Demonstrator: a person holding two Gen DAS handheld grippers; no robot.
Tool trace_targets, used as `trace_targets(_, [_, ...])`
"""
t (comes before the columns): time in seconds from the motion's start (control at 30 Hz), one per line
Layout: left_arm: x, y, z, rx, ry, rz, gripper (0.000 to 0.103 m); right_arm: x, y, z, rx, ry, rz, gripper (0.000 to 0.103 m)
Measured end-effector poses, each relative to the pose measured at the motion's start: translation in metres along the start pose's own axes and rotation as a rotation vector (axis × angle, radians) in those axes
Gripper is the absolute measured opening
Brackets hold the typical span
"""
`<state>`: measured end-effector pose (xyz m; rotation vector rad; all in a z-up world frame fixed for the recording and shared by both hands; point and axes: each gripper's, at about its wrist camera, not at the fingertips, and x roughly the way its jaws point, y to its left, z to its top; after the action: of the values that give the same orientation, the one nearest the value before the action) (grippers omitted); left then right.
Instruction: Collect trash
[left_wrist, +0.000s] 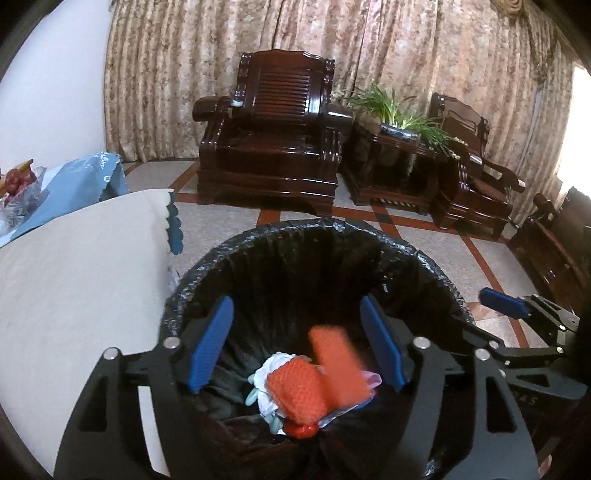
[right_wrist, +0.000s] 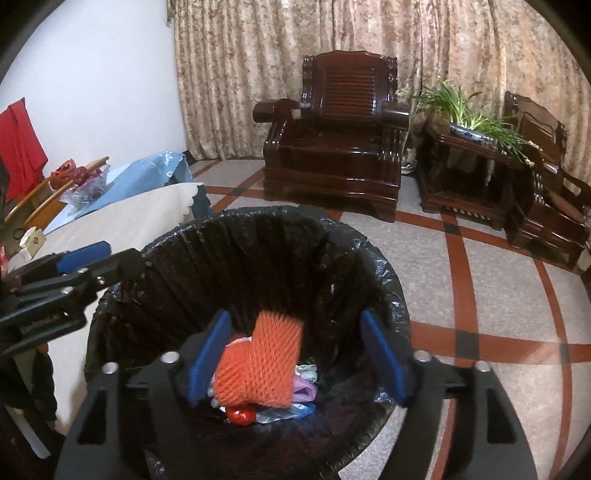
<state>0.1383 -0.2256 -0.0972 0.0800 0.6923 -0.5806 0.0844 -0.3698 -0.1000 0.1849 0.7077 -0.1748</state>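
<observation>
A bin lined with a black bag (left_wrist: 317, 236) (right_wrist: 280, 218) stands on the floor beside the table. Both grippers hover over its mouth. My left gripper (left_wrist: 297, 343) is open and empty. My right gripper (right_wrist: 297, 354) is open and empty; it also shows at the right edge of the left wrist view (left_wrist: 506, 304). Inside the bin lie two orange foam nets (left_wrist: 297, 391) (left_wrist: 338, 363), one blurred, on white and pale plastic scraps (left_wrist: 267, 384). In the right wrist view the orange netting (right_wrist: 258, 365) covers plastic wrappers (right_wrist: 304, 387) and a small red piece (right_wrist: 240, 415).
A table with a cream cloth (left_wrist: 74, 280) (right_wrist: 140, 218) stands left of the bin, with a blue cloth and a fruit bowl (right_wrist: 83, 181) farther back. Dark wooden armchairs (left_wrist: 269, 140) (right_wrist: 332, 147), a side table with a plant (left_wrist: 399, 122) and curtains lie ahead across tiled floor.
</observation>
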Motion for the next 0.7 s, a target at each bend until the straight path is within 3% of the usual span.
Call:
trace_targets(0.1, [-0.013, 0.009, 0.002, -0.010, -0.022, 0.023, 0.082, -0.008, 0.003, 0.001, 0.008, -0.012, 0.007, 0.096])
trace_targets(0.2, [-0.029, 0.015, 0.006, -0.006, -0.044, 0.054, 0.090, -0.017, 0.011, 0.005, -0.001, -0.022, 0.030, 0.097])
trace_targets(0.7, [-0.114, 0.033, 0.005, -0.021, -0.074, 0.142, 0.094, -0.078, 0.056, 0.028, -0.004, -0.085, 0.151, 0.097])
